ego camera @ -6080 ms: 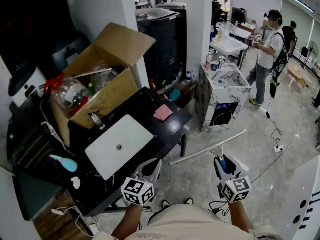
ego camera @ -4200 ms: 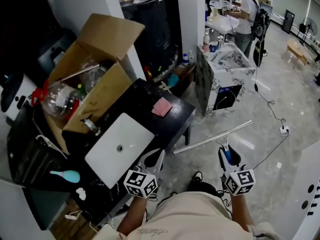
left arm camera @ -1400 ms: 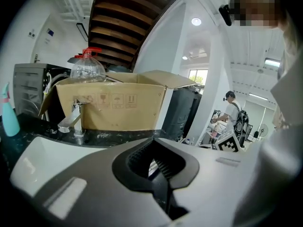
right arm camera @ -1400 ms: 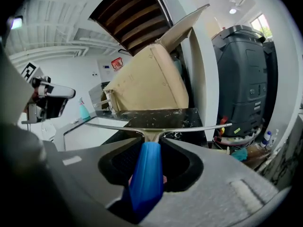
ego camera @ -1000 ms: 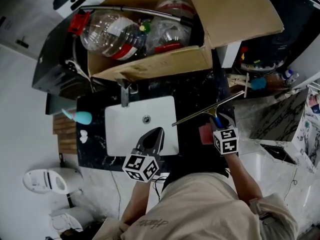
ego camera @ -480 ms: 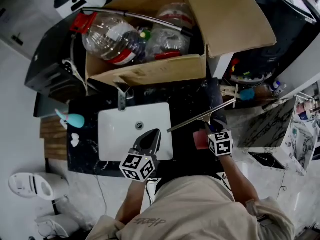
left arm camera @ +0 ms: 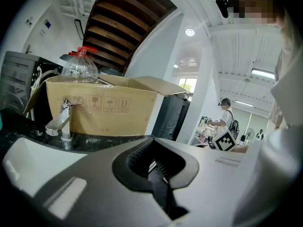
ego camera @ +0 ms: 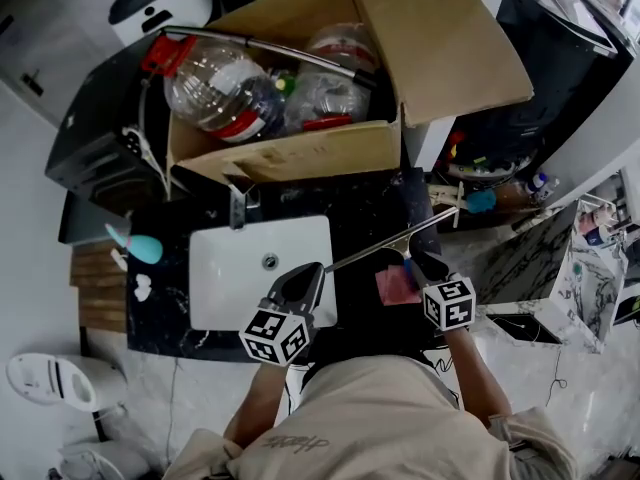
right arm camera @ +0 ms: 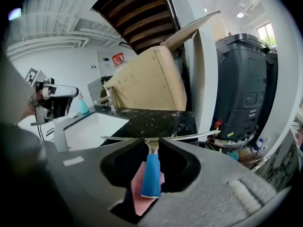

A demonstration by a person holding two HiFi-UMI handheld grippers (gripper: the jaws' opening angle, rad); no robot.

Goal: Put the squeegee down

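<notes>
Evidently done: squeegee rests on dark surface, handle over pink cloth. Right tool released it, jaws just been closing, loose around handle. Left tool clenched, empty.

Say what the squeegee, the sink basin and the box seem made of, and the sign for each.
The squeegee has a blue handle that looks like matte plastic or rubber and a thin silvery bar that looks like metal, from its sheen. The sink basin is smooth and white, probably glazed ceramic. The box looks like brown matte cardboard: folded flaps, printed handling symbols.
</notes>
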